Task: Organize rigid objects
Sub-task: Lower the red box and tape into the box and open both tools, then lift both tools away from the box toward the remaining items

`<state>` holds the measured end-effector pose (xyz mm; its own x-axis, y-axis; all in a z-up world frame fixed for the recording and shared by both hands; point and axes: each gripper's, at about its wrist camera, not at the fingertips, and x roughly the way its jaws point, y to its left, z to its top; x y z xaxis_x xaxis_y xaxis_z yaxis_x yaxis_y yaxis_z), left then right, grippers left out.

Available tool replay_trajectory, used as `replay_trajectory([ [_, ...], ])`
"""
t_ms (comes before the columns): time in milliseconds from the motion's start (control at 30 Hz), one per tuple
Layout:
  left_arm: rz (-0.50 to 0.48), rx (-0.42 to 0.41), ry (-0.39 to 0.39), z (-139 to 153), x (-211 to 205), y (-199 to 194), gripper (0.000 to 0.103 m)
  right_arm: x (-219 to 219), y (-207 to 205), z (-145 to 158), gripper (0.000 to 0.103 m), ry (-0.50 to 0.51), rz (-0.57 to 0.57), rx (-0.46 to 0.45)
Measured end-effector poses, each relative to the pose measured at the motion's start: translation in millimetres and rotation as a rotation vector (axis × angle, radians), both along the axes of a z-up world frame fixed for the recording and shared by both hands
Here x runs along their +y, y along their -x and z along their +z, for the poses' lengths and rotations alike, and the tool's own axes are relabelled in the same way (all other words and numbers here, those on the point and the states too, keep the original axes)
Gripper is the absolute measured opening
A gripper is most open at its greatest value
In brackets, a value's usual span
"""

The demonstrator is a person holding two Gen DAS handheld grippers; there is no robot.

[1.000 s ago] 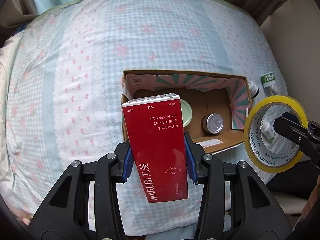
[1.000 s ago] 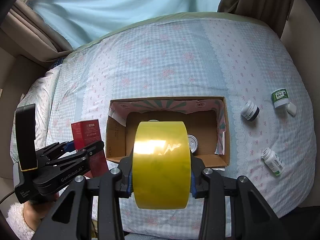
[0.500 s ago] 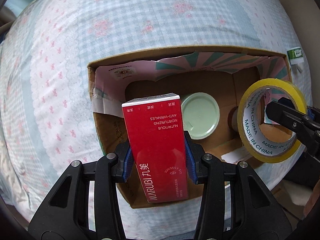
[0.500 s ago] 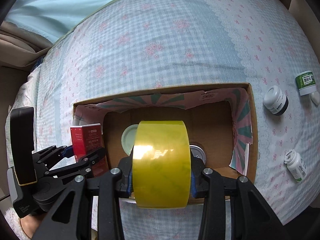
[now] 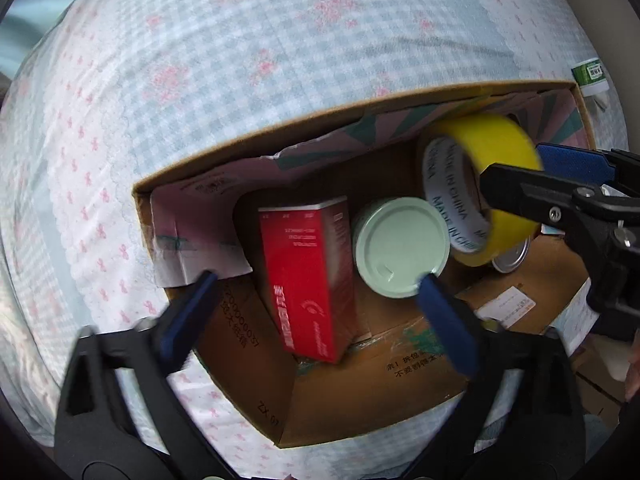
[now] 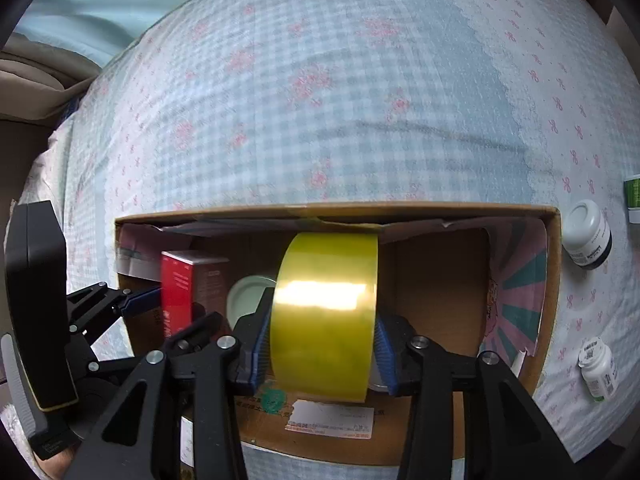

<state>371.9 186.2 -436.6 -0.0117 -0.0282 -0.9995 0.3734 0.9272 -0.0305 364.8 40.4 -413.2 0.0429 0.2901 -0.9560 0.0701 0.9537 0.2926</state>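
Bed cover (image 5: 248, 80): checked blue and white cloth with pink flowers, filling the upper half of both views.
Cardboard box (image 5: 360, 408): open-topped, lying on the cover, across the middle and lower part of both views; patterned pink and green flaps folded inside.
Left gripper (image 5: 316, 300): bottom of the left wrist view, blue-padded fingers spread wide and holding nothing, one on each side of the red carton without touching it.
Right gripper (image 6: 322, 346): bottom centre of the right wrist view, clamped on the two flat sides of the tape roll.
Tape roll (image 6: 324, 316): yellow, standing on edge, held over the inside of the box, centre of frame.
Red carton (image 5: 308, 280): inside the box at centre left, tilted, lower end on the box floor.
Green lid (image 5: 402, 246): round, pale, just right of the carton inside the box.
Jars and bottles: dark jar (image 6: 588, 242), white bottle (image 6: 598, 368), on the cover at right, outside the box.
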Motion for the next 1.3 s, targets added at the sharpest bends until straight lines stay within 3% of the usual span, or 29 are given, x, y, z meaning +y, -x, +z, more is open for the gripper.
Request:
replay_trajectory([
  [33, 0.0, -0.008, 0.017, 4, 1, 2, 0.103, -1, -2, 1, 0.079, 0.002, 0.0, 0.004],
  [67, 0.003, -0.004, 0.026, 6, 2, 4, 0.103, -2, -2, 2, 0.103, 0.003, 0.0, 0.005],
  [367, 0.054, -0.031, 0.035, 21, 12, 22, 0.103, -18, 11, 17, 0.103, 0.005, -0.042, -0.004],
  [667, 0.069, -0.096, 0.013, 60, 18, 42, 0.103, -21, 34, 55, 0.103, 0.01, -0.051, -0.055],
  [967, 0.14, -0.178, 0.045, 119, 34, 87, 0.103, -4, 70, 108, 0.103, 0.071, 0.038, -0.136],
  [1300, 0.17, -0.307, 0.065, 179, 40, 149, 0.103, -15, 127, 173, 0.103, 0.173, 0.021, -0.252],
])
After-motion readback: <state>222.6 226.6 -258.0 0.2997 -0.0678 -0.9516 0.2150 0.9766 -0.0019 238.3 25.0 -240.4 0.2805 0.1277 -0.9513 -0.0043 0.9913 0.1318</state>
